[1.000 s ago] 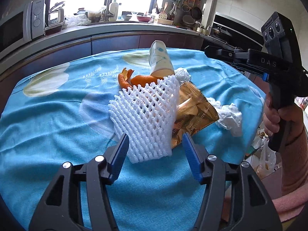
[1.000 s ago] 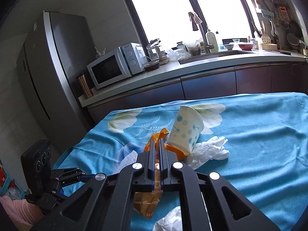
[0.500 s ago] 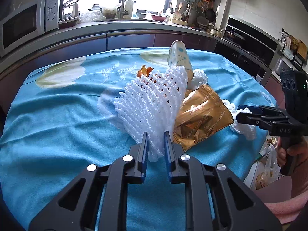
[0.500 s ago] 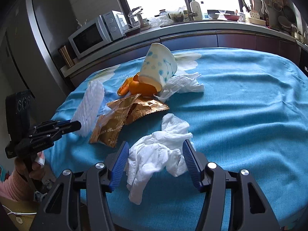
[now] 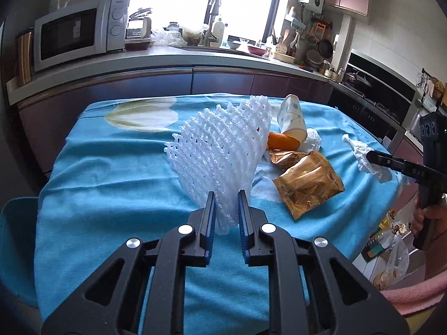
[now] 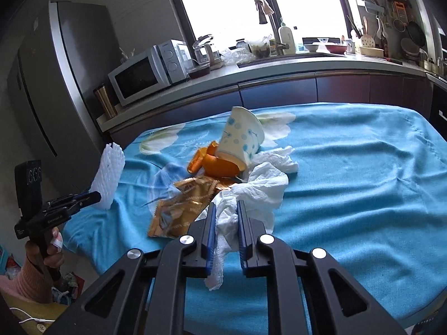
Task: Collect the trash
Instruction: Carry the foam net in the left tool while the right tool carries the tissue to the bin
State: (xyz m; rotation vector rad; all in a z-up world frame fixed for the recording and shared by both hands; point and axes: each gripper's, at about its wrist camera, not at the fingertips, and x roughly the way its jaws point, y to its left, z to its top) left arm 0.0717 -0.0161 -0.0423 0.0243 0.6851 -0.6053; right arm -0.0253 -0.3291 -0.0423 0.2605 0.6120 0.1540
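Left wrist view: the left gripper (image 5: 226, 203) is clamped on the lower edge of the white foam fruit net (image 5: 223, 150), which stands lifted off the blue tablecloth (image 5: 111, 173). Taking the gold snack wrapper (image 5: 308, 182) as landmark, the net rises just to its left, the orange peel (image 5: 282, 141) and tipped paper cup (image 5: 292, 121) lie behind it, and the right gripper (image 5: 373, 156) reaches in from its right with a tissue (image 5: 360, 153) at its tip. Right wrist view: the right gripper (image 6: 226, 215) has its jaws closing on the crumpled white tissue (image 6: 259, 184), whose folds sit between the pads and trail below them; the gold snack wrapper (image 6: 181, 206) lies just left of the tissue, with peel and paper cup (image 6: 241, 142) behind, and the left gripper (image 6: 93, 196) holds the net beyond the wrapper's left edge. Judged step: each tool has picked one item, early in the collection. The next move calls for carrying both light, floppy pieces clear of the table to a bin, not identifiable in either view.
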